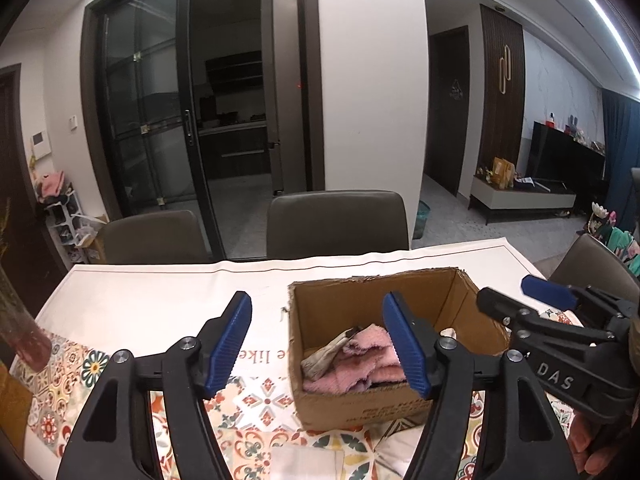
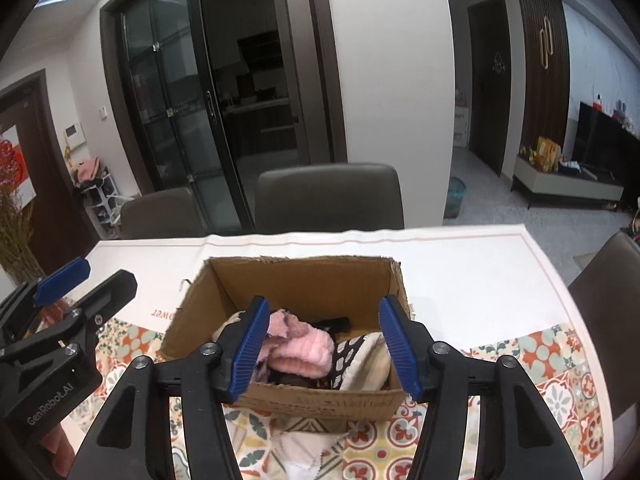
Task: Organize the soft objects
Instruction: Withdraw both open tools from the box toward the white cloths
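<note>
Left gripper [image 1: 320, 344] jaws apart, empty | right gripper [image 2: 324, 344] likewise | pink cloth [image 2: 300, 344] lies released in cardboard box [image 2: 304, 276], judged deposited for sorting.

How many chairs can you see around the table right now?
3: two behind the far edge, one on the left and one in the middle, and one at the right side. Any on the near side are out of view.
</note>
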Demonstrator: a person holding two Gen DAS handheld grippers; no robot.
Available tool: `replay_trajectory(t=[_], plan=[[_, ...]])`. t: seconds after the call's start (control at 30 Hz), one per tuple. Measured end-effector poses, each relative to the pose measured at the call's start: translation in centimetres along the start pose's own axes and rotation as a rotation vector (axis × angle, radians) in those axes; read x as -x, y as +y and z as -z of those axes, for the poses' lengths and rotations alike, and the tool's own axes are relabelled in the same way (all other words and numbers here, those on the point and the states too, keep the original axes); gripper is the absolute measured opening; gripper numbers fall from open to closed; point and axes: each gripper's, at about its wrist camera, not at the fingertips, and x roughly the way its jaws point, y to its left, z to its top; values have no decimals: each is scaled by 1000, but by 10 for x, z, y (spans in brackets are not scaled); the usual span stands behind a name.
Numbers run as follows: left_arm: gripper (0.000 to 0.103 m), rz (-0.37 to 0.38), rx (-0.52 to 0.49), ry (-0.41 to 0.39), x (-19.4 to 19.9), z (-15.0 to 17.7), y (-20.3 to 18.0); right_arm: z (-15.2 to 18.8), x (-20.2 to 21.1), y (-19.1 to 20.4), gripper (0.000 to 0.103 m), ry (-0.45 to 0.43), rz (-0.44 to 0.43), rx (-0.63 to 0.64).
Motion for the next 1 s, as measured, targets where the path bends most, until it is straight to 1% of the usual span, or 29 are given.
replay_trajectory(t=[0.07,0.17,0.23,0.27,0.37,0.47,0.6,0.73,1.0], plan=[[74,-11,8,-3,8,3,3,1,8,4,61,-14,3,10],[77,-23,25,-5,18,8,8,2,19,10,65,-36,4,24],[81,-31,32,-6,25,11,11,4,26,14,66,-48,9,34],[85,-35,36,-7,28,14,13,5,28,15,66,-50,7,38],[89,-49,42,-10,38,19,17,9,35,20,66,-52,4,46],[93,-72,34,-15,47,27,19,15,41,23,70,-53,1,43],[95,-100,18,-21,56,37,23,24,47,27,70,-49,1,37],[97,-113,16,-18,64,48,26,34,50,28,70,-36,-3,31],[97,-131,6,15,72,75,30,54,52,32,70,-11,-6,26]])
